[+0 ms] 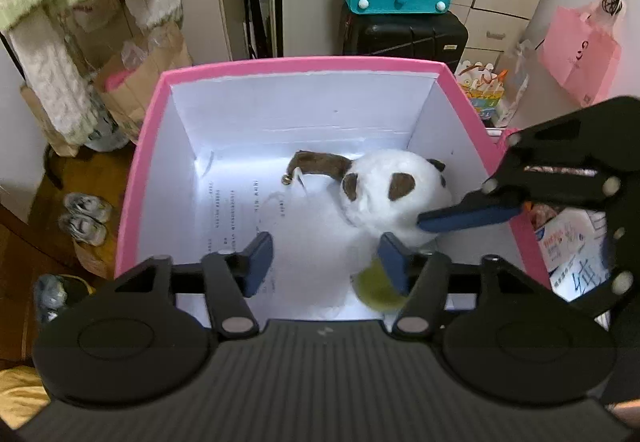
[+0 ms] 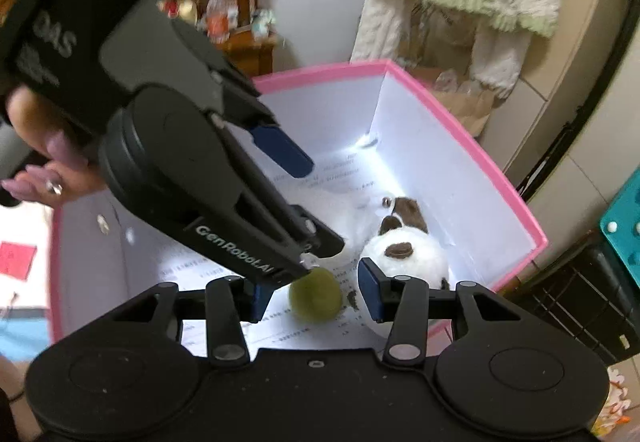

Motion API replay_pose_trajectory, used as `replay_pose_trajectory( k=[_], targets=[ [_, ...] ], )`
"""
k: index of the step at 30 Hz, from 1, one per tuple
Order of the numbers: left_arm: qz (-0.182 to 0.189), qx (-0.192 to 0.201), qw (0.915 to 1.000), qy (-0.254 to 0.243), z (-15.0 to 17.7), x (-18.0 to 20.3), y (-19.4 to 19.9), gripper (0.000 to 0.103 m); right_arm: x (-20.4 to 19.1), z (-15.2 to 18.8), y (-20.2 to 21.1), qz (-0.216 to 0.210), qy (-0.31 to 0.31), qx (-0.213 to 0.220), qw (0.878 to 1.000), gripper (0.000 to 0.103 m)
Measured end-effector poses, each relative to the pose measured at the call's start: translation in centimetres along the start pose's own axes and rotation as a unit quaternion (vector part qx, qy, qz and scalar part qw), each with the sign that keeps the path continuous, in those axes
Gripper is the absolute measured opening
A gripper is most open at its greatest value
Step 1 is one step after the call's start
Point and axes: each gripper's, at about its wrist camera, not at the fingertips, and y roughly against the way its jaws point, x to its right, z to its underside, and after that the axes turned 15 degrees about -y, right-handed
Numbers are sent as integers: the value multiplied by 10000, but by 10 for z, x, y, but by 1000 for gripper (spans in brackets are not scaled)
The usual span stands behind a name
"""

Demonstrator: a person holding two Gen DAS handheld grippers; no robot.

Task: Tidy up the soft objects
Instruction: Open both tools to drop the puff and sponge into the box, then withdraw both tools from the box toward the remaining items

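We hold both tools over the pink box (image 1: 256,65), whose white inner walls drop to a floor lined with printed paper. Our left tool (image 1: 326,262) points down into it with its blue pads (image 1: 260,254) parted about halfway and nothing pressed between them; only bare paper shows in the gap. Our right tool (image 2: 316,296) hangs beside it, also part-open and gripping nothing, with the green ball (image 2: 316,294) lying on the box floor below the gap between its pads. In the left wrist view that ball (image 1: 372,290) sits half hidden behind the left tool's right pad, close to the near wall. The white plush toy (image 1: 394,193) with brown patches lies against the right wall of the box, its brown-capped end and small bell (image 1: 286,180) pointing toward the middle. One blue finger (image 1: 468,219) of the right tool reaches in over the right rim and sits against the plush. The left half of the box floor is open paper, with free room to the left and far walls. A hand (image 2: 44,161) grips the left tool's handle above the box's rim.
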Motion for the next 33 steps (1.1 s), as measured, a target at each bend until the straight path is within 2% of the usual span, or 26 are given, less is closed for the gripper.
replay_pose_trajectory(
  k=[3, 8, 18, 29, 33],
  targets=[
    [-146, 188, 9997, 0, 4, 4, 19, 72, -3, 7, 15, 6, -207, 301, 9993, 55],
    [-228, 316, 9992, -48, 12, 9, 45, 73, -11, 19, 37, 76, -297, 557, 9980, 55],
    [-555, 390, 9963, -521, 30, 48, 103, 76, -29, 36, 77, 145, -274, 687, 9972, 58],
    [-644, 491, 9920, -973, 46, 93, 162, 81, -43, 67, 133, -113, -418, 885, 9951, 62],
    [-661, 566, 9900, -1110, 52, 108, 177, 83, -48, 80, 151, -157, -408, 984, 9942, 67]
  ],
)
